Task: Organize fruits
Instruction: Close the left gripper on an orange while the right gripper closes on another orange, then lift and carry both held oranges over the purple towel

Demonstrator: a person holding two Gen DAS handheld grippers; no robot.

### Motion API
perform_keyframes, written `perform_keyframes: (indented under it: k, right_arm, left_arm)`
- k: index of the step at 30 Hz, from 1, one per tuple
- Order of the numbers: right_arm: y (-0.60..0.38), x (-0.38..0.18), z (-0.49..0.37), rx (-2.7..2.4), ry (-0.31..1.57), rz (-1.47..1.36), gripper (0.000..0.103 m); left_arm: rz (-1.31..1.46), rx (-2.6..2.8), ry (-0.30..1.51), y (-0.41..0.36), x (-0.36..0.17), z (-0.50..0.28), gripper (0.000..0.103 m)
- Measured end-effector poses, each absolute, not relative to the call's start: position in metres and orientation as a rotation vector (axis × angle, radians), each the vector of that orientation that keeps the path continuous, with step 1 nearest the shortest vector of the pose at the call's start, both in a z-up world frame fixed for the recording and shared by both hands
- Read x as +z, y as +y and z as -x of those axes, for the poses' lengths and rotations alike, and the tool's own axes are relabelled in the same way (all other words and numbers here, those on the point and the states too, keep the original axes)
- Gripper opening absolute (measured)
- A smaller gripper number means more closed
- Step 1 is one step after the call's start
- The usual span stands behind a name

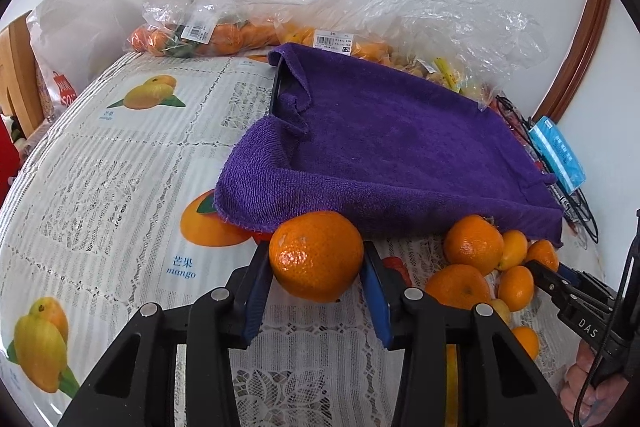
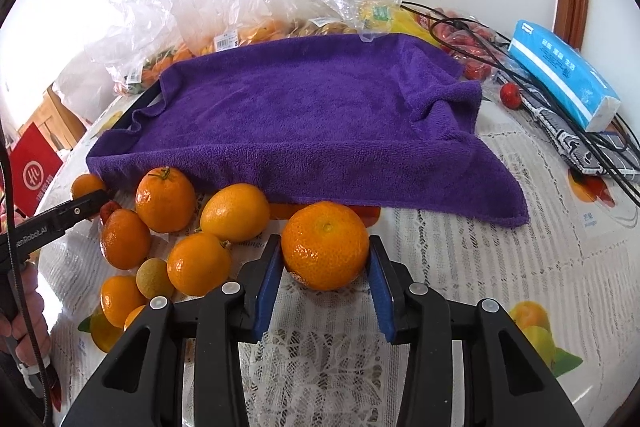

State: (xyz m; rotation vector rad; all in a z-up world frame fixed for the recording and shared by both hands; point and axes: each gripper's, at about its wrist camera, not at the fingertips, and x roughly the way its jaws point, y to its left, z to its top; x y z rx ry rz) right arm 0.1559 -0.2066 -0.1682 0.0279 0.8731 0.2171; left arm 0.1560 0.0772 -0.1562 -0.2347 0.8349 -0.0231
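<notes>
In the left wrist view my left gripper point(image 1: 318, 263) is shut on a large orange point(image 1: 316, 255), its blue pads pressing both sides just above the tablecloth. My right gripper point(image 2: 325, 255) is likewise shut on another large orange point(image 2: 325, 245). Both fruits sit just in front of a purple towel point(image 2: 304, 107) draped over a black tray point(image 1: 277, 87). Between the two grippers lies a pile of several loose oranges point(image 2: 236, 213) and smaller fruits point(image 2: 155, 277). The right gripper point(image 1: 548, 269) shows at the right edge of the left view, the left gripper point(image 2: 94, 201) at the left edge of the right view.
Clear plastic bags of fruit point(image 1: 208, 35) line the wall behind the tray. A blue tissue pack point(image 2: 560, 79), black cables point(image 2: 480, 39), a patterned case and small red fruits point(image 2: 510, 95) lie to the right. A fruit-print tablecloth point(image 1: 120, 167) covers the round table. A hand point(image 1: 580, 387) holds each gripper.
</notes>
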Motion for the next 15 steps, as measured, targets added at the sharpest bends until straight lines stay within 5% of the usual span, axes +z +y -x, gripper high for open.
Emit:
perform_keyframes:
  k: [15]
  right_arm:
    - [-0.212,-0.119,-0.135,0.197,0.796,-0.039,0.041]
  left_arm:
    - [0.225,-0.073,0.767,0.07,-0.113,-0.129,0.041]
